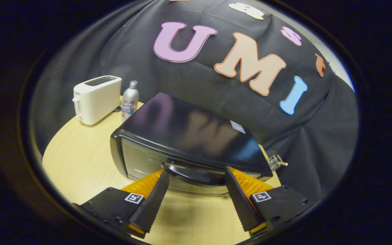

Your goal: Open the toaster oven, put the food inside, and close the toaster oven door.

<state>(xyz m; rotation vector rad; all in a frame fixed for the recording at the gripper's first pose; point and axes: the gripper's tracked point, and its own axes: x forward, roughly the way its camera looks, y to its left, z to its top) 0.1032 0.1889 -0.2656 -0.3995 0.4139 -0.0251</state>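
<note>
Claw [197, 175] open wide, flanking toaster oven [182, 136] handle [196, 173].

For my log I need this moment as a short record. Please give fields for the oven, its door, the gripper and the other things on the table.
oven: black toaster oven on the wooden table
door: closed, handle at its top edge
gripper: gripper open, fingers on either side of the handle, not pressing
behind oven: white toaster, bottle beside it
food: cannot tell
</note>
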